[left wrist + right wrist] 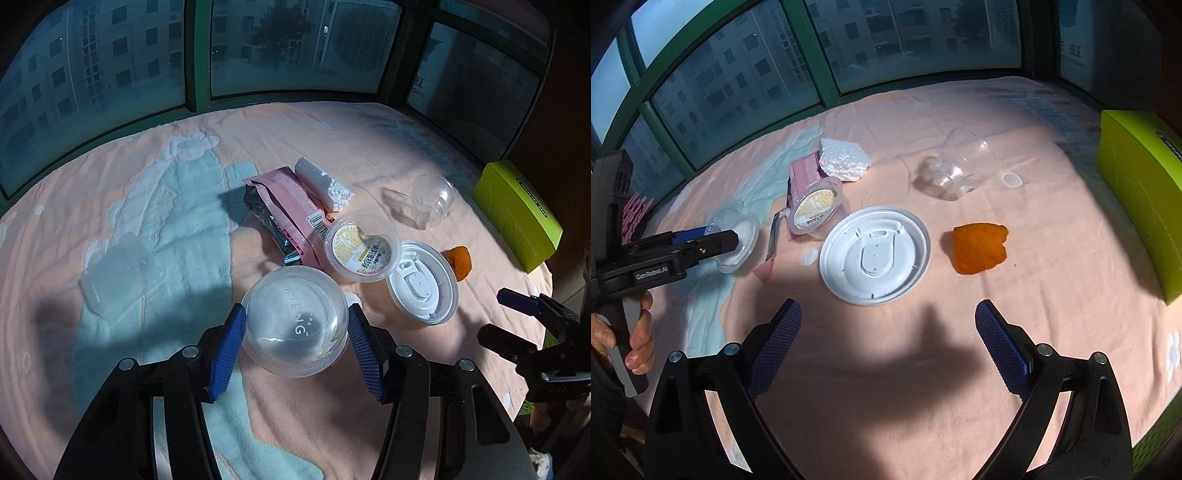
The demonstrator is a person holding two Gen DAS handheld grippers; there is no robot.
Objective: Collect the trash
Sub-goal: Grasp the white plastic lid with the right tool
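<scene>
My left gripper (295,314) is shut on a clear round plastic cup (295,332), its blue pads pressing both sides just above the pink bedspread (369,140). The right wrist view shows that gripper (713,240) at the left with the cup (738,240) in it and a hand on its handle. My right gripper (888,317) stands open over bare blanket, a little short of a white lid (875,254). An orange peel (980,247) lies right of the lid. A yellow-labelled tub (816,205), a pink wrapper (803,173), a foam piece (844,158) and a tipped clear cup (956,166) lie beyond.
A lime green box (1137,195) stands along the right edge of the bed. A clear plastic tray (118,273) lies at the left on the teal pattern. A dark wrapper (266,218) sits beside the pink one. Green-framed windows (199,55) close off the far side.
</scene>
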